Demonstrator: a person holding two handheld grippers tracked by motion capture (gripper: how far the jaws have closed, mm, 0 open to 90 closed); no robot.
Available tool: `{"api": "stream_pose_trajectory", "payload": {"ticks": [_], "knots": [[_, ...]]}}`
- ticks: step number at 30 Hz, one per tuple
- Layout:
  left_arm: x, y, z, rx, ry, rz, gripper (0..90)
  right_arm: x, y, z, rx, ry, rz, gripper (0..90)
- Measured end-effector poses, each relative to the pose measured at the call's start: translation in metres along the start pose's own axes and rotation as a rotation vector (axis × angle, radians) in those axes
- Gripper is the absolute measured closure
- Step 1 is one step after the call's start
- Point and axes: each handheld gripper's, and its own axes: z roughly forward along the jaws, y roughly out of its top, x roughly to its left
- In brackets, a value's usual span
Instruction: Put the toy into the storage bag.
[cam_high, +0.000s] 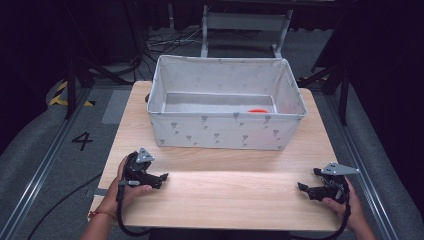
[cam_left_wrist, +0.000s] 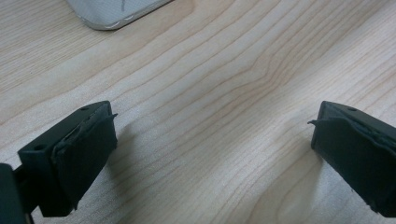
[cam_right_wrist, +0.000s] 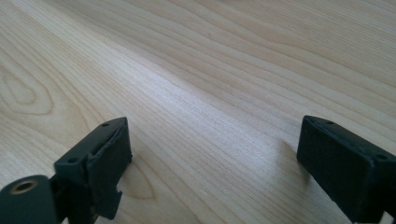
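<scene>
A white fabric box (cam_high: 226, 131) with a grey print stands on the far half of the wooden table (cam_high: 235, 195). Inside it, low at the right, a small orange-red object (cam_high: 257, 110) peeks over the front wall. My left gripper (cam_high: 164, 177) rests at the table's near left, held by a hand, and points right. Its jaws stand wide apart over bare wood (cam_left_wrist: 212, 135). My right gripper (cam_high: 301, 186) rests at the near right and points left. Its jaws also stand wide apart with nothing between them (cam_right_wrist: 212, 149). A corner of the box (cam_left_wrist: 112, 11) shows in the left gripper view.
Bare wood lies between the two grippers and in front of the box. Grey carpet with a floor rail (cam_high: 45, 165) flanks the table on the left. A metal frame (cam_high: 245, 25) and cables sit behind the box.
</scene>
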Motion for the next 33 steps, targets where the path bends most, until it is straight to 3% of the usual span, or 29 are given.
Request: {"api": "stream_pose_trajectory", "payload": {"ticks": [33], "knots": [[-0.0004, -0.0001, 0.0002, 0.002, -0.007, -0.008, 0.4, 0.0000, 0.0002, 0.0004, 0.002, -0.003, 0.004, 8.6]]}}
